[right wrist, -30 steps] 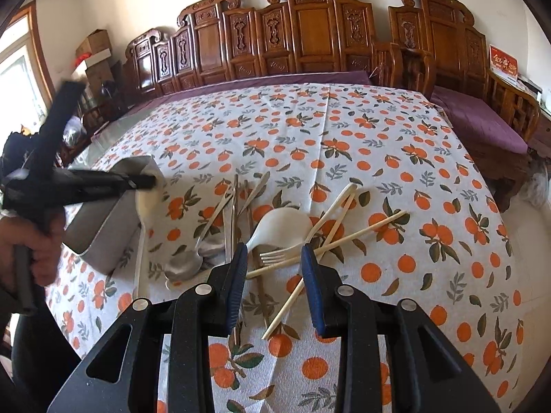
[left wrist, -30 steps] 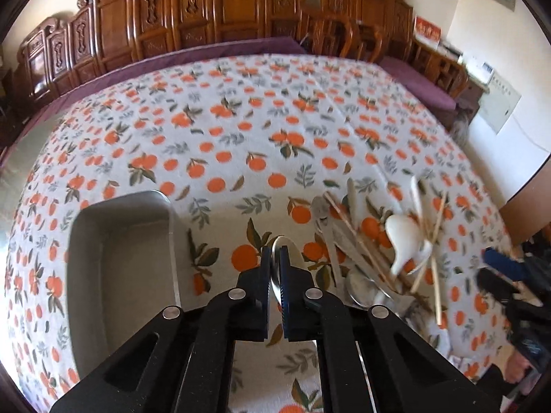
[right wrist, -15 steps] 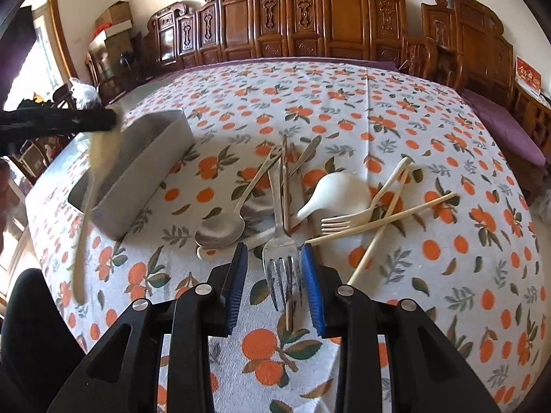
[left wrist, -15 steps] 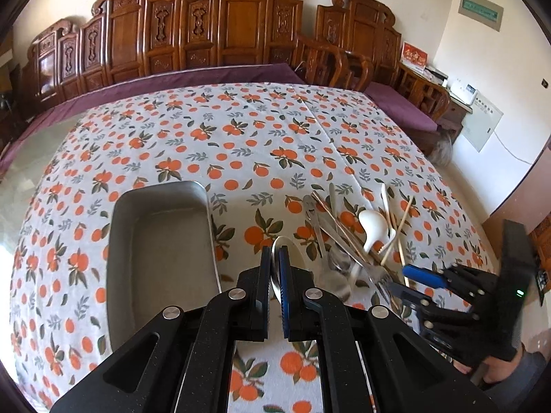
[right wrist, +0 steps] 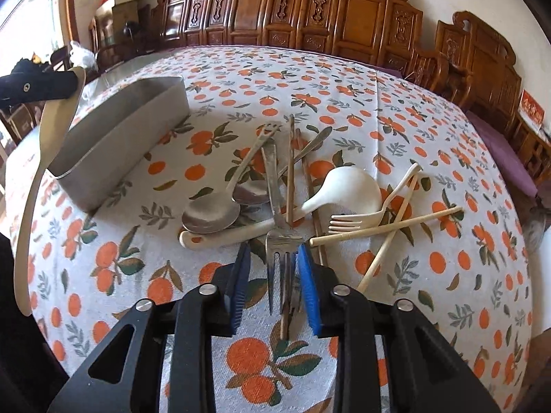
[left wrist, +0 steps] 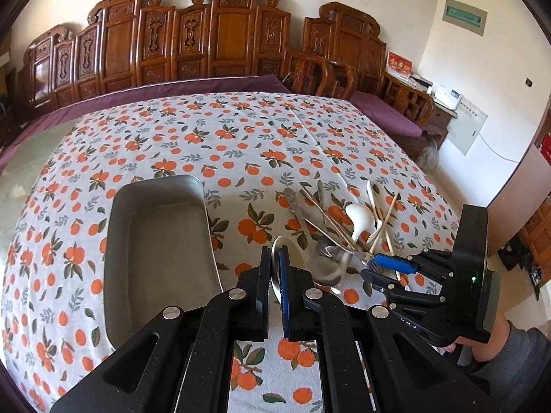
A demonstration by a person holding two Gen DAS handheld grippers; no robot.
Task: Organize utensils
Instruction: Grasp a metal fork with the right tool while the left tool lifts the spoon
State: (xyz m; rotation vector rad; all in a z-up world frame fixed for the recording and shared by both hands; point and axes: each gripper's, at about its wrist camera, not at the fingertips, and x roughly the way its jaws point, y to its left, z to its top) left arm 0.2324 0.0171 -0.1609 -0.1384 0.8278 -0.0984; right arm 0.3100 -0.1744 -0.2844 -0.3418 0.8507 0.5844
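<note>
The left gripper is pinching a cream spoon by its bowl, jaws fully closed on it, and is holding it in the air just beside the grey metal tray, with the spoon's handle hanging down toward the person. The right gripper is closing its jaws around the head of a metal fork, which is lying between the blue pads and not yet being pressed by them. That fork is resting on the orange-print tablecloth at the near edge of the utensil pile, which is lying to the right of the tray. In the pile, two metal spoons, a white ladle-spoon, a cream fork and chopsticks are lying crossed over one another.
</note>
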